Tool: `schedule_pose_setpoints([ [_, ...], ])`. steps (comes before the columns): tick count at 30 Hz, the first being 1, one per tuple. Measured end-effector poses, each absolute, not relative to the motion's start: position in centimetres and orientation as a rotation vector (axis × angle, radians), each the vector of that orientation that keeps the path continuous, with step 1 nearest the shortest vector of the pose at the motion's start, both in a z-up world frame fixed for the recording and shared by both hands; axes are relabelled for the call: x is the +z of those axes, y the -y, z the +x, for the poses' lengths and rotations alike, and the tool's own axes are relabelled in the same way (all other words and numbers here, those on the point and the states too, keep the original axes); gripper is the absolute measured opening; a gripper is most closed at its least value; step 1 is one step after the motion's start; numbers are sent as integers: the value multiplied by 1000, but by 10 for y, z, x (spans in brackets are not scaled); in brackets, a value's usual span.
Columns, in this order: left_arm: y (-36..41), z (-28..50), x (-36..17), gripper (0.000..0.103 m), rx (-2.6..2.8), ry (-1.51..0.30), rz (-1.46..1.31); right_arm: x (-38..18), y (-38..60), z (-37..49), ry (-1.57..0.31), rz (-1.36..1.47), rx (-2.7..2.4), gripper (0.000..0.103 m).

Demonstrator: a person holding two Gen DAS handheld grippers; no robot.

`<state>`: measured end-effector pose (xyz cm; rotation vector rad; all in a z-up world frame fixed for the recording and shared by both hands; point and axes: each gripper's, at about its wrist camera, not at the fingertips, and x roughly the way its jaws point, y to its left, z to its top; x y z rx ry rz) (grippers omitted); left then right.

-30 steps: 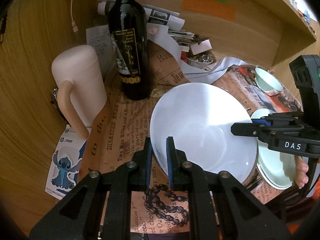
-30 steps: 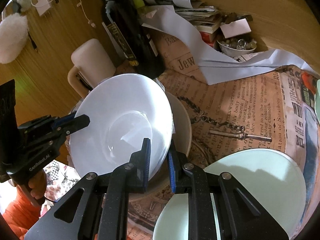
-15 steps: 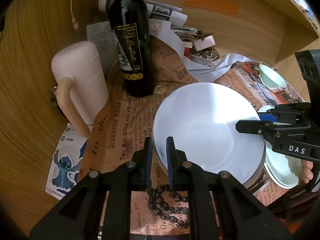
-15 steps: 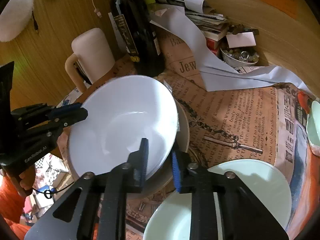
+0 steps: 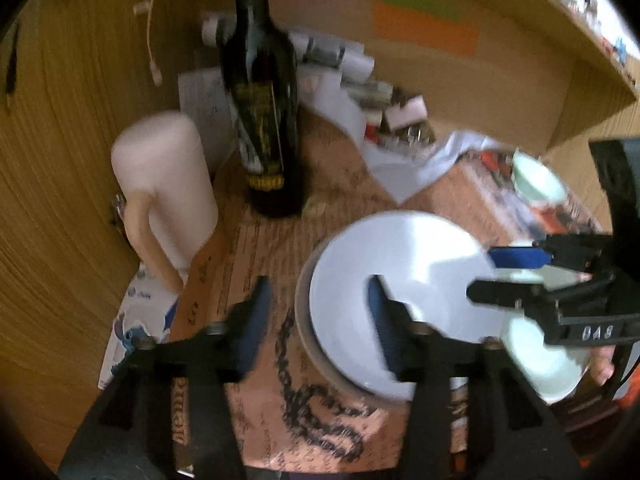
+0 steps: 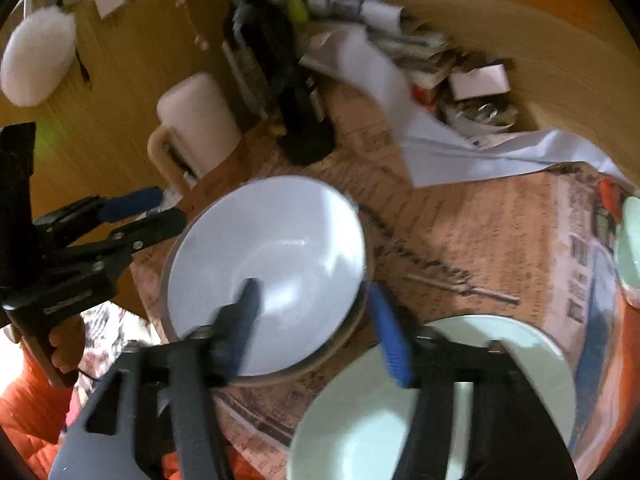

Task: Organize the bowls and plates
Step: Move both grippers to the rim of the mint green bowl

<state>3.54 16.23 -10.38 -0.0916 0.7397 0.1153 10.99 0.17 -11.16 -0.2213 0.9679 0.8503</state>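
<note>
Both tools are releasing. The left tool (image 5: 316, 308) and right tool (image 6: 314, 316) were each clamped on the rim of the wide white ceramic bowl (image 6: 268, 268) a second ago; now both sets of jaws are opening, and the rim is sitting between the spread fingers with no pad pressing it.

The white bowl was tilted up half a second back. It is now resting level, nested on the beige-rimmed dish (image 6: 344, 340) under it, on the newspaper-covered desk (image 6: 480, 240) in front of the dark wine bottle (image 5: 264, 128).

Reading this as stack step done, and the bowl is looking stable unsupported.

The pale green round plate (image 6: 432, 392) is lying just beside the stack, under the right tool. The small pale green bowl (image 5: 536, 180) is sitting well apart at the far edge. Those are probably next.
</note>
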Motion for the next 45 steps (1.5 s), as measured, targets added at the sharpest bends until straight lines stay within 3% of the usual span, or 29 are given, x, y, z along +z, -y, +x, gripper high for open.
schedule_pose_setpoints([
  [1, -159, 36, -99, 61, 118, -724, -82, -108, 3, 110, -944, -214, 839, 70],
  [11, -115, 60, -63, 87, 43, -626, -47, -70, 94, 148, -791, -117, 601, 70],
  [18, -78, 98, -56, 90, -3, -619, 9, -61, 173, 196, -731, -57, 344, 70],
  [22, -55, 127, -57, 90, -13, -644, 35, -67, 211, 220, -720, -57, 198, 77],
  [29, -21, 174, -67, 90, -67, -723, 57, -102, 260, 268, -825, 4, 45, 75],
  [35, 1, 203, -80, 90, -98, -779, 111, -127, 272, 293, -917, 37, 31, 51],
  [39, 10, 216, -88, 90, -114, -812, 124, -141, 275, 302, -933, 28, -14, 42],
  [43, 13, 225, -96, 90, -129, -841, 123, -151, 275, 311, -976, 73, 39, 18],
  [45, 13, 227, -98, 90, -132, -851, 123, -148, 269, 308, -967, 56, 47, 16],
])
